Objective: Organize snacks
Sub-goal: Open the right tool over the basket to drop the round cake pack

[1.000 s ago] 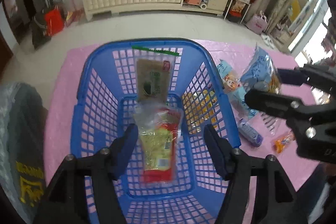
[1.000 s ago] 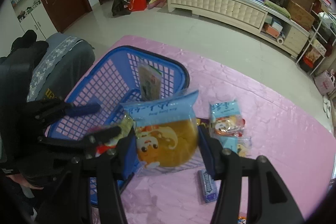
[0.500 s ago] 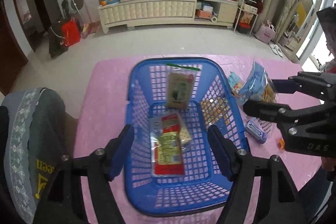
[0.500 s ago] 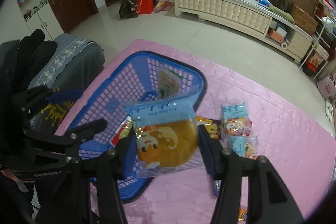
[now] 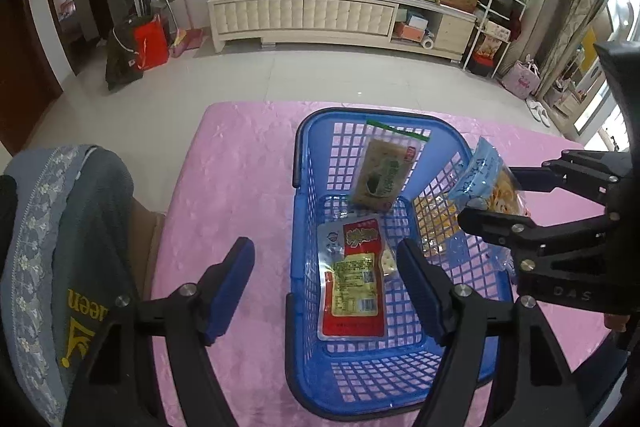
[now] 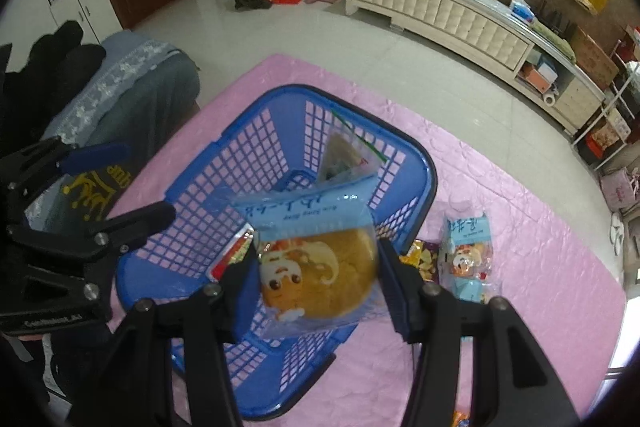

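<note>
A blue plastic basket (image 5: 304, 195) stands on the pink table cloth (image 5: 232, 163). In it lie a red and yellow snack pack (image 5: 354, 283) and a green and tan pack (image 5: 382, 177) leaning on the far wall. My left gripper (image 5: 324, 283) is open and empty above the basket's near left edge. My right gripper (image 6: 316, 287) is shut on a blue bread packet (image 6: 316, 259) and holds it above the basket's right side; the packet also shows in the left wrist view (image 5: 486, 183). The basket also shows in the right wrist view (image 6: 256, 155).
More snack packs lie on the cloth right of the basket: a blue packet (image 6: 468, 247) and a purple and yellow one (image 6: 420, 253). A grey covered chair (image 5: 68, 227) stands at the table's left. A white cabinet (image 5: 340, 15) lines the far wall.
My left gripper has pulled back and up and shifted left, so the basket sits further right in its view. My right gripper has carried the bread packet over the basket's right side.
</note>
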Tool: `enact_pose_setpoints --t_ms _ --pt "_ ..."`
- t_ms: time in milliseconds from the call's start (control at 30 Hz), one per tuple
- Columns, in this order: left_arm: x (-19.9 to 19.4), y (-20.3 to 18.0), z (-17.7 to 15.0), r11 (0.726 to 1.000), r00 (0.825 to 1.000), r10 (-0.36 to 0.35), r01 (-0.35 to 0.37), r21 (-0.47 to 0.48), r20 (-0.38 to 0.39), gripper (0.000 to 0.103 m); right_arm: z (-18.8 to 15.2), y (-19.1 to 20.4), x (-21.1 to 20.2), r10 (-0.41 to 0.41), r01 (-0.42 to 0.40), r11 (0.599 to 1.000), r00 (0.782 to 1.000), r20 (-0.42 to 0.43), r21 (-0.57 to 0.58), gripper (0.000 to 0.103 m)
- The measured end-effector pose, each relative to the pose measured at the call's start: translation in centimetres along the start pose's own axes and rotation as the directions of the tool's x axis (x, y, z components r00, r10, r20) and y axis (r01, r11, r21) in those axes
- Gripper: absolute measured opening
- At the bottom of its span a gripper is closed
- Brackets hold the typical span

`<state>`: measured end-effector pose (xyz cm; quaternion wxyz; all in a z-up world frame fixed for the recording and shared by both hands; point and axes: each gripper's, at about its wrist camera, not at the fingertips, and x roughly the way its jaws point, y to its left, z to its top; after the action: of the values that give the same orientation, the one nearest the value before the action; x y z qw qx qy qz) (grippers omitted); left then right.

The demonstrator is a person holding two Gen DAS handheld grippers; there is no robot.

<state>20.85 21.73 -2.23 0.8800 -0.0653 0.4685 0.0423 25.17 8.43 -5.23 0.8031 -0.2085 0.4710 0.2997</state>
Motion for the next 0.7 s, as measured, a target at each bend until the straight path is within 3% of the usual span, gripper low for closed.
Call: enact_pose_setpoints --t_ms 267,400,500,700 --pt "2.0 0.6 0.4 1.000 1.000 -0.004 0.004 -0.006 -0.021 0.072 1.0 -0.3 3.4 -0.041 0.039 0.999 0.996 -0.074 -0.028 0.060" --pt "2.5 0.8 0.3 1.000 1.000 -0.001 0.001 0.002 -0.023 0.072 1.4 0.2 3.7 -0.160 0.155 0.985 0.986 -0.050 -0.076 0.090" --pt "2.5 0.8 0.0 1.000 1.000 -0.008 0.008 -0.003 -0.024 0.072 1.3 0.5 2.8 -0.191 0.189 0.979 0.981 -0.027 -0.080 0.094" --pt "0.9 0.2 -0.5 1.000 1.000 -0.017 0.017 -0.004 -0.012 0.072 -0.3 0.5 0.0 -0.167 0.166 0.984 0.986 -0.022 -0.058 0.095"
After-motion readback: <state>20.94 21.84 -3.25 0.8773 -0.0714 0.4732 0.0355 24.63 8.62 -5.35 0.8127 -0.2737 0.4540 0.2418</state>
